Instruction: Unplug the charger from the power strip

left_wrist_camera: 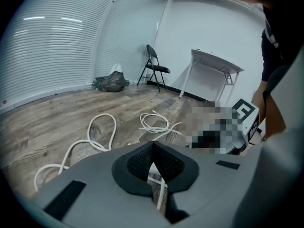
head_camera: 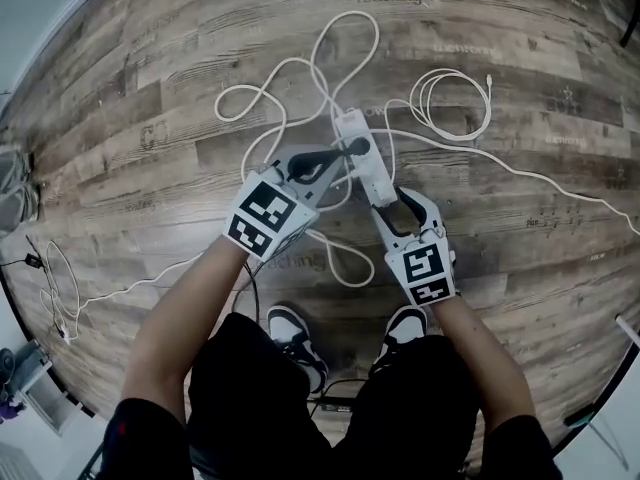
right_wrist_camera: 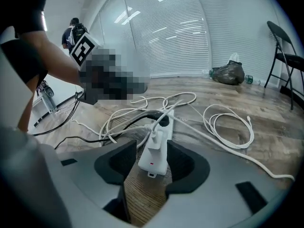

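Observation:
A white power strip (head_camera: 366, 156) lies on the wood floor among white cables. In the right gripper view a small white charger (right_wrist_camera: 155, 140) stands plugged into the power strip (right_wrist_camera: 156, 158), with a black plug (right_wrist_camera: 164, 121) behind it. My right gripper (right_wrist_camera: 153, 164) is open, its dark pads on either side of the strip's near end with a narrow gap each side. In the head view the right gripper (head_camera: 396, 201) sits at that near end. My left gripper (head_camera: 345, 154) reaches over the strip's far part; in its own view the left gripper (left_wrist_camera: 153, 148) has its pads meeting at the tips, with nothing seen between them.
A coiled white cable (head_camera: 452, 103) lies right of the strip and long loops (head_camera: 268, 93) spread behind it. The person's shoes (head_camera: 300, 336) stand just behind the grippers. A folding chair (left_wrist_camera: 155, 68), a white table (left_wrist_camera: 214, 62) and a dark bag (left_wrist_camera: 110, 83) stand by the far wall.

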`<action>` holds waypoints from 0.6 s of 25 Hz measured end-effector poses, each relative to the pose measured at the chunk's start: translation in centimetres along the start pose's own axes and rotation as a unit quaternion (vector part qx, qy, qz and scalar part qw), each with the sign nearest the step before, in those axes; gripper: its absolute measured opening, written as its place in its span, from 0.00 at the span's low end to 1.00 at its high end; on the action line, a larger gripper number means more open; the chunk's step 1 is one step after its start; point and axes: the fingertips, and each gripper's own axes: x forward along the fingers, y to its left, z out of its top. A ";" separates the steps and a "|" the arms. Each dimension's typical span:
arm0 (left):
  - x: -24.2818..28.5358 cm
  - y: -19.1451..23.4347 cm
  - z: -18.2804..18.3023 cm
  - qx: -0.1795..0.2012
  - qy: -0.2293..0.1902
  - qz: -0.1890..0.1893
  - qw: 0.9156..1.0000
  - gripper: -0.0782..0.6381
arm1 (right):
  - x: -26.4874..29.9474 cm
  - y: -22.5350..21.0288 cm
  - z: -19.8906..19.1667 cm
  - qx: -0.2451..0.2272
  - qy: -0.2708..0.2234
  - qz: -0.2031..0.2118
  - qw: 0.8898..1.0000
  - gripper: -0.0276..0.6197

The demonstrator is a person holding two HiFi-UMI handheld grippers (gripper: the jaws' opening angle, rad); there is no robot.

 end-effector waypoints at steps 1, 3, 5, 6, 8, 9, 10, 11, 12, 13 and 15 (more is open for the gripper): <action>1.0 0.1 -0.6 0.007 0.004 -0.008 1.000 0.13 | 0.8 0.0 -0.3 -0.002 0.000 -0.004 1.000 0.34; 2.9 0.3 -1.5 0.019 0.011 -0.018 1.000 0.13 | 2.0 -0.2 -0.8 -0.006 0.001 -0.013 1.000 0.34; 4.5 0.6 -1.9 0.027 0.012 -0.023 0.999 0.13 | 2.8 -0.4 -1.1 -0.008 0.000 -0.022 1.000 0.34; 5.2 0.6 -2.1 0.030 0.010 -0.027 0.999 0.13 | 2.9 -0.5 -1.2 -0.009 -0.001 -0.025 1.000 0.34; 6.0 0.4 -2.6 0.038 0.017 -0.034 0.999 0.13 | 2.9 -0.6 -1.2 -0.012 -0.004 -0.029 0.999 0.33; 6.2 0.4 -2.9 0.041 0.025 -0.034 0.998 0.13 | 3.0 -0.7 -1.1 -0.016 -0.005 -0.032 0.999 0.31; 6.3 0.5 -3.2 0.042 0.032 -0.031 0.998 0.13 | 3.0 -0.8 -1.0 -0.019 -0.006 -0.036 0.999 0.26; 6.4 0.8 -3.4 0.039 0.036 -0.027 0.998 0.13 | 3.0 -1.0 -0.9 -0.020 -0.006 -0.038 0.999 0.24; 6.5 1.0 -3.5 0.034 0.040 -0.023 0.998 0.13 | 3.0 -1.1 -0.8 -0.019 -0.005 -0.039 0.999 0.24; 6.5 1.2 -3.6 0.031 0.043 -0.021 0.998 0.13 | 3.0 -1.1 -0.8 -0.017 -0.003 -0.040 0.999 0.23; 6.6 1.2 -3.7 0.033 0.046 -0.019 0.998 0.13 | 2.9 -1.2 -0.9 -0.018 0.002 -0.041 0.999 0.23</action>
